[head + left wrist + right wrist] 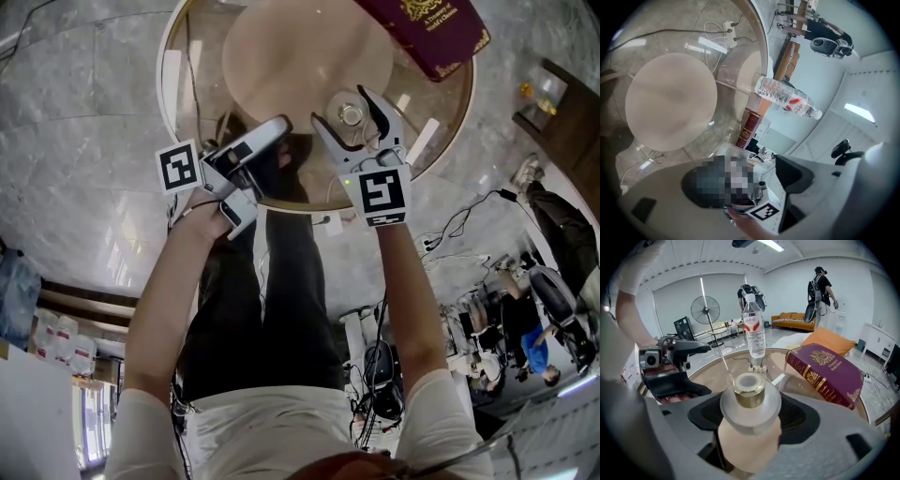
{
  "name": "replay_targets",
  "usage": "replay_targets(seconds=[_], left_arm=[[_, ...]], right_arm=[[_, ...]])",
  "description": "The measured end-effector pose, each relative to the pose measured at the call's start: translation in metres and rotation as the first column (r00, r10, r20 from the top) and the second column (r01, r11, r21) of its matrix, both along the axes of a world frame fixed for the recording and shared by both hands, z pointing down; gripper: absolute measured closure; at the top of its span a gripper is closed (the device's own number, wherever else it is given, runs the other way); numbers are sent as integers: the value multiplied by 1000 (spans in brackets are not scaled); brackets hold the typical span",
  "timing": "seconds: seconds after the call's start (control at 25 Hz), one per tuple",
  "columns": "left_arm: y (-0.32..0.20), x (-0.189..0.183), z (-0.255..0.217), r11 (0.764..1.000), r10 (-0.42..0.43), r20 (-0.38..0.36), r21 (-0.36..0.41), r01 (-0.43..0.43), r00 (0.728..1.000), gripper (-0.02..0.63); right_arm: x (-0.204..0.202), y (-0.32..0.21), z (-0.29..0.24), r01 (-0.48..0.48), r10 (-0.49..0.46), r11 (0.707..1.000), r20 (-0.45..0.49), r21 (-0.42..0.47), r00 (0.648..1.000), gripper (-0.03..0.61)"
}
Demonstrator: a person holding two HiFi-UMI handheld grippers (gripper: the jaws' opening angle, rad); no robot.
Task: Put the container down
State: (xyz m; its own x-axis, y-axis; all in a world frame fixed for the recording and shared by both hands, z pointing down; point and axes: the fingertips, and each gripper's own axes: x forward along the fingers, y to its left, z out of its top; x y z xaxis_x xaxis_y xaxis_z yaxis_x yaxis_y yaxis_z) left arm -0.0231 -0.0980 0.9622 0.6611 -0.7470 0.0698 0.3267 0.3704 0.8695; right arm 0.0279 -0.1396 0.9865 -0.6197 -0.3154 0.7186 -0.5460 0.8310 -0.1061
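A small frosted container (750,397) with a gold neck sits between the jaws of my right gripper (750,420), which is shut on its body. In the head view the right gripper (345,111) holds the container (352,115) over the near part of the round glass table (169,94); whether it touches the glass I cannot tell. My left gripper (255,159) is rolled on its side at the table's near edge, to the left of the container. Its jaws (740,187) stand open with nothing between them.
A maroon book (825,373) lies on the table's right side (427,28). A clear water bottle (753,329) stands upright at the far side (785,97). The table's beige base disc (291,47) shows through the glass. Cables run across the marble floor (459,225).
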Motion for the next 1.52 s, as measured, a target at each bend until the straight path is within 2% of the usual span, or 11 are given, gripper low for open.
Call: replay_targets(seconds=[0.48,0.84,1.24,1.52], left_arm=[[7,-4,4,1000,2,-10,3,-2,1000,302],[10,1,5,1000,16,-15,-2,-16,1000,302],[10,4,9,1000,16,-16,-8,-16,1000,302],[11,7,9,1000,20,-19,-10,-20,1000,302]], right_arm=[[0,3,7,-5,6,999,-26,42,1000,242],[3,5,9,-37,37,998,-9,52,999,241],[4,7,11,-32,33,996,-6,85,999,241],[5,7,15,-42,43,997,-10,68,999,235]])
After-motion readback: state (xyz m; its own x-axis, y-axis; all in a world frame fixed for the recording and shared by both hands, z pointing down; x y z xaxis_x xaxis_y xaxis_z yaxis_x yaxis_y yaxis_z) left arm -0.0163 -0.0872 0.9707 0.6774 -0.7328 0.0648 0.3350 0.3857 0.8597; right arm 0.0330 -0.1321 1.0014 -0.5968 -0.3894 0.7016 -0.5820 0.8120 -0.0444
